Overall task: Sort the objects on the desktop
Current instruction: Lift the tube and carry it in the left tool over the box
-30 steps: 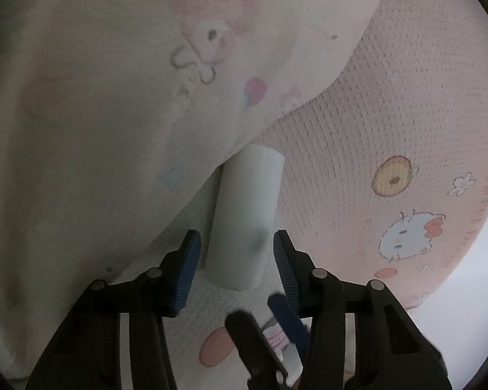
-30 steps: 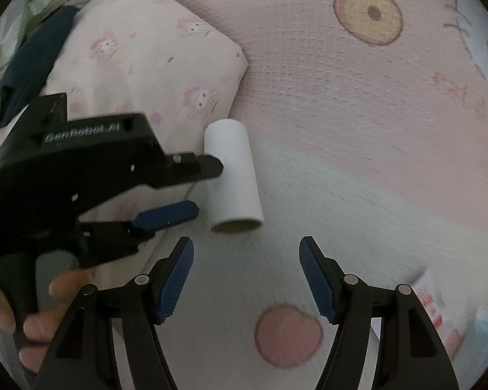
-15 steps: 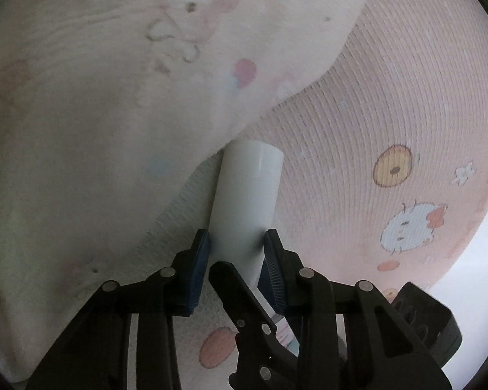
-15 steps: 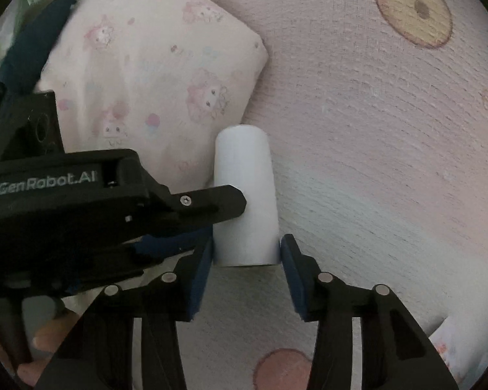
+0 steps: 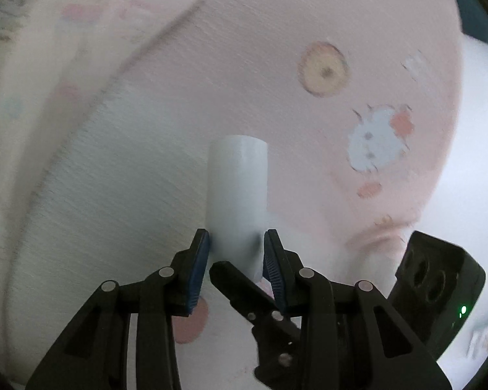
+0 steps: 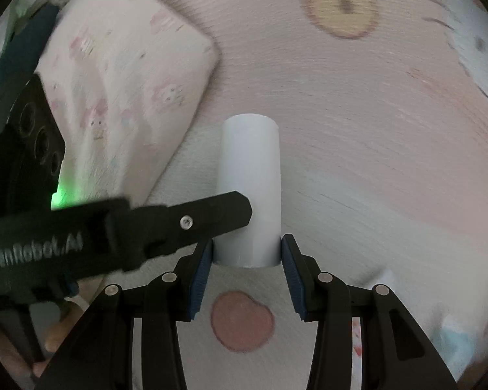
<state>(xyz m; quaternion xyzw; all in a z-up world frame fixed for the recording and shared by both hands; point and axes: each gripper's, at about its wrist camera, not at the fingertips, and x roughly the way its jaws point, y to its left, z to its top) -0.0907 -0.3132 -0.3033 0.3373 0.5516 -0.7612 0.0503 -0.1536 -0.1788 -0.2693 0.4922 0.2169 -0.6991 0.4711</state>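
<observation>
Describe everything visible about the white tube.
The white tube is a plain, matte cylinder, like a paper or cardboard core, unmarked. Its near end sits between the blue pads of the right gripper; the left gripper also clamps that end. It juts away from both cameras over the pink cartoon-print blanket.
</observation>
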